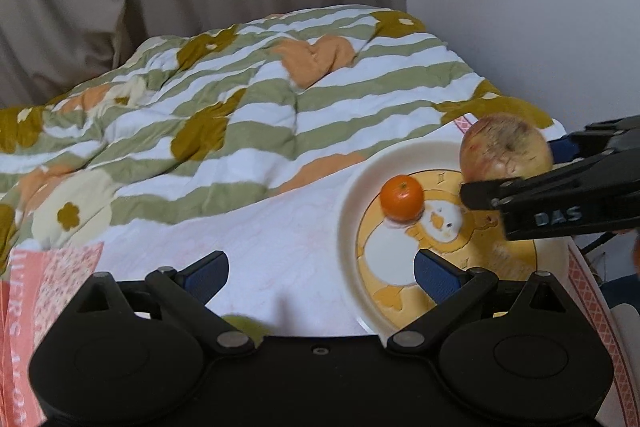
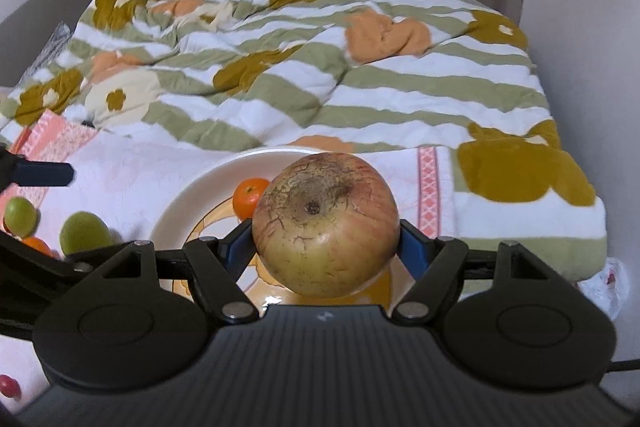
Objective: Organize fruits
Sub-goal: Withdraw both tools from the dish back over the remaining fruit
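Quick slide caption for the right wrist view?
Right gripper holds an apple above the duck-print plate, where one tangerine sits.

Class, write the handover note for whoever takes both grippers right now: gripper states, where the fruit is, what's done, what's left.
Right gripper: shut on the apple, held above the plate.
Left gripper: open, holding nothing, beside the plate's near-left edge.
Done: one orange sits on the plate.
Left: set the apple down on the plate, then collect the two green fruits and the small orange fruit lying on the cloth left of the plate.
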Motion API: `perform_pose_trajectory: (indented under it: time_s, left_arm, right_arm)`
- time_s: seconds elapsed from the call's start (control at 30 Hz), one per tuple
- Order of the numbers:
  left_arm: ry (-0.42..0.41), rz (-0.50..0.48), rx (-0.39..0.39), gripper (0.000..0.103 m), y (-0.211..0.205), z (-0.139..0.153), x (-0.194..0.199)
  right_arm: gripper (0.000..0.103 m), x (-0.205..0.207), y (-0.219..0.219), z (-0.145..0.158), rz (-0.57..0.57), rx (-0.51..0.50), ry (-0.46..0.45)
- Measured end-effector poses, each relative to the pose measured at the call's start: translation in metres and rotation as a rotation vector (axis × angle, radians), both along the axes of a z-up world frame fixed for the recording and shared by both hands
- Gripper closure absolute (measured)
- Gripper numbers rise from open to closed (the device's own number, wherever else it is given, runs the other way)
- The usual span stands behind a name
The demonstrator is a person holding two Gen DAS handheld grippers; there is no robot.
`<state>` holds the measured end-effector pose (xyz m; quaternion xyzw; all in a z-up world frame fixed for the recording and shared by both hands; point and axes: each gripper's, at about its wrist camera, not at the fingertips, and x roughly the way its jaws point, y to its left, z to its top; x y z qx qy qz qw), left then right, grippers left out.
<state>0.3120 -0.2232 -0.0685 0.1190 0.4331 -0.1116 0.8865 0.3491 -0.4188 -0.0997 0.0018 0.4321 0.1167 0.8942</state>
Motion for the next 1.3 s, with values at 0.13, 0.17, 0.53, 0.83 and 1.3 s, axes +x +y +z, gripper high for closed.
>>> perform_pose_trajectory:
  time_s: [0.13, 0.17, 0.53, 0.83, 1.3]
  left_arm:
    - [0.004, 0.017, 0.006, 0.002, 0.007, -0.001, -0.006]
    - [0.009, 0.016, -0.004, 0.002, 0.01, -0.001, -0.008]
    - [0.02, 0.033, -0.03, 0.002, 0.019, -0.002, -0.019]
    - [0.002, 0.046, -0.044, 0.002, 0.02, 0.009, -0.039]
    - [-0.149, 0.1, -0.074, 0.002, 0.02, 0.069, -0.123]
  right_arm:
    - [0.014, 0.007, 0.008, -0.012, 0.005, -0.033, 0.025]
    - [0.014, 0.009, 0.009, -0.014, 0.007, -0.035, 0.027]
    - [0.0, -0.005, 0.015, -0.001, -0.007, -0.084, -0.073]
    - [0.0, -0.025, 0.007, 0.017, -0.04, -0.054, -0.081]
    - [0.0, -0.12, -0.003, 0.088, -0.048, -0.045, -0.189]
